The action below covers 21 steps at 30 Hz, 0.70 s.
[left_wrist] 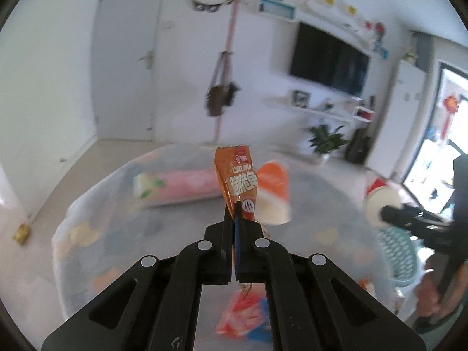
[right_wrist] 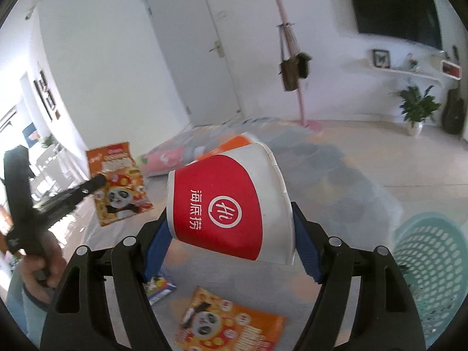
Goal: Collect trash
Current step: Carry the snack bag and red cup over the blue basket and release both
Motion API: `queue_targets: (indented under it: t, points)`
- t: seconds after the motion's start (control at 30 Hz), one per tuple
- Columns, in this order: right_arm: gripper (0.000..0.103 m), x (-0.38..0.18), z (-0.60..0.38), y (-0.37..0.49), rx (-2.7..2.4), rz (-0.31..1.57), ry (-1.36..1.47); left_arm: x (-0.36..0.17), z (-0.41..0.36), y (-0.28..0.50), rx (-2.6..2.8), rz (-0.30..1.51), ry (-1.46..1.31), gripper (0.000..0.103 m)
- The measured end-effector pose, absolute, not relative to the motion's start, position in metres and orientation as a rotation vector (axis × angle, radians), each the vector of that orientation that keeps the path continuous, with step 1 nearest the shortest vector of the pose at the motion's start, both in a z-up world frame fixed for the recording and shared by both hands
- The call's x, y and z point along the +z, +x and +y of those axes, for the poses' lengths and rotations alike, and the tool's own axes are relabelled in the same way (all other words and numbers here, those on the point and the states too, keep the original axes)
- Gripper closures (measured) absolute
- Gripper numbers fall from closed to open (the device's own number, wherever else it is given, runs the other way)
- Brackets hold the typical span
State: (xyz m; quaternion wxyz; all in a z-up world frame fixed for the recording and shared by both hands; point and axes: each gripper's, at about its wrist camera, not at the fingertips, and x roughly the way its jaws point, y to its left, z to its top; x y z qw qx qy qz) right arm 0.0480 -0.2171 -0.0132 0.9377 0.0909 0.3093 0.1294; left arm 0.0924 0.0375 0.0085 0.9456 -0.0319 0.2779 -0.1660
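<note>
both hands are loaded at once, and that is where the trouble could start. the left claw (left_wrist: 235, 204) is pressed together on the lower corner of an orange snack packet (left_wrist: 236, 179), which stands up above the tips, off the desk (left_wrist: 122, 263). it is a thin pinch on slick foil, so a quick swing could let the packet slide out and flutter back down among the other litter.

the right claw (right_wrist: 231, 231) is spread wide around a red and white paper cup (right_wrist: 225, 204), its blue pads (right_wrist: 156, 241) pressing on the two sides, the cup lying tilted across them and lifted clear of the desk. paper walls give, so i'd guess a harder squeeze dents it and a softer one lets it roll out.

the teal mesh basket (right_wrist: 430, 263) sits low at the right, just beside the desk, and looks like the place for the trash. reaching it with both hands together risks the two tools knocking each other, since the left one already shows close in the right view.

more wrappers still lie on the desk: a panda-printed packet (right_wrist: 231, 324) just under the cup and a pink roll (left_wrist: 181, 187) further back, so a dropped piece would mix in easily.
</note>
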Motion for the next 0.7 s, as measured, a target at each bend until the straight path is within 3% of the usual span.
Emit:
queue_targets:
  t: [0.33,0.7]
  points:
    - [0.032,-0.016,-0.313,0.013,0.034,0.594,0.257,0.019,-0.094,0.099,-0.646,0.586,-0.046,0.103]
    - [0.032,-0.069,-0.421,-0.019,-0.233,0.705,0.372,-0.041,-0.264,0.126,-0.875,0.752,0.044,0.103]
